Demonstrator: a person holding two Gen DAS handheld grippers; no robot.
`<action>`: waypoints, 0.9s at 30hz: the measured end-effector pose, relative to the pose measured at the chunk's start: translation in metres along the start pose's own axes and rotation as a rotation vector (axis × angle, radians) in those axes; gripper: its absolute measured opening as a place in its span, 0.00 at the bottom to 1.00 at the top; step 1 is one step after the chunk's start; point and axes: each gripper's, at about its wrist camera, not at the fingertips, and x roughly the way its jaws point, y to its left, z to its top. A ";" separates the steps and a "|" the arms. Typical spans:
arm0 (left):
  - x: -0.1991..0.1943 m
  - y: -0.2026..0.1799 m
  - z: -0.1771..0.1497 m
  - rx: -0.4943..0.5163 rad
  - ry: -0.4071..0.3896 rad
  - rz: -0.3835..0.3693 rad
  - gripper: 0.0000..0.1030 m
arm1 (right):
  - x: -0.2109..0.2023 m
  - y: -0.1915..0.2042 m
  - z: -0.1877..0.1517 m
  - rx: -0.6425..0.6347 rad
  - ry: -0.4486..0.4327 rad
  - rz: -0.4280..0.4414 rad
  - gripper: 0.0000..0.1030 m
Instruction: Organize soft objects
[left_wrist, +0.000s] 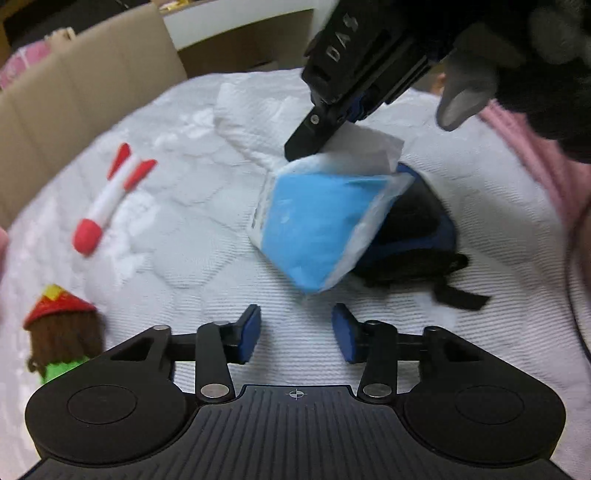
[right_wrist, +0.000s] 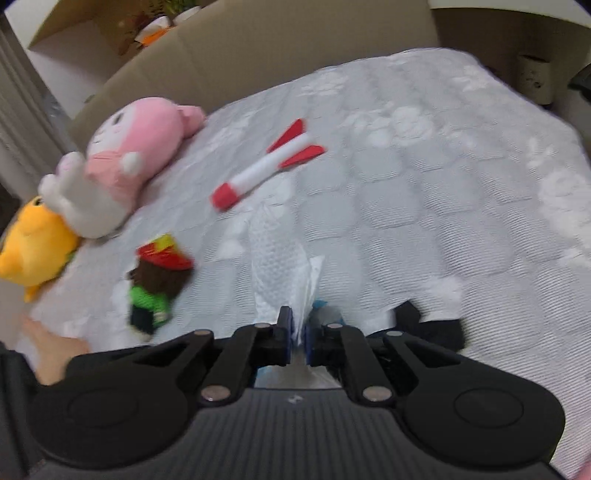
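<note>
A blue and white tissue pack (left_wrist: 317, 221) hangs tilted above the white quilted bed (left_wrist: 184, 258), a white tissue sticking out of its top. My right gripper (left_wrist: 314, 147) comes down from the upper right and is shut on that tissue (right_wrist: 299, 295). Low in the left wrist view my left gripper (left_wrist: 295, 332) stands open just below the pack, nothing between its blue pads (left_wrist: 249, 332). Under the pack lies a black and blue fabric item (left_wrist: 417, 236). A red and white plush rocket (left_wrist: 107, 203) and a small doll with a red hat (left_wrist: 62, 332) lie to the left.
A pink and white plush (right_wrist: 125, 155) and a yellow plush (right_wrist: 33, 247) rest at the bed's left edge. A cardboard wall (right_wrist: 258, 48) stands behind the bed. A pink cloth (left_wrist: 535, 155) lies at the right. A gloved hand (left_wrist: 469, 85) holds the right gripper.
</note>
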 end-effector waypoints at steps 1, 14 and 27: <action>-0.002 0.002 0.001 -0.010 0.002 -0.015 0.64 | 0.002 -0.006 0.000 0.012 0.012 -0.004 0.08; 0.009 0.024 0.014 -0.266 0.033 -0.184 0.91 | 0.007 0.009 -0.005 0.080 0.058 0.186 0.08; 0.023 0.064 0.004 -0.532 0.029 -0.306 0.91 | 0.024 0.037 -0.011 0.003 0.076 0.175 0.09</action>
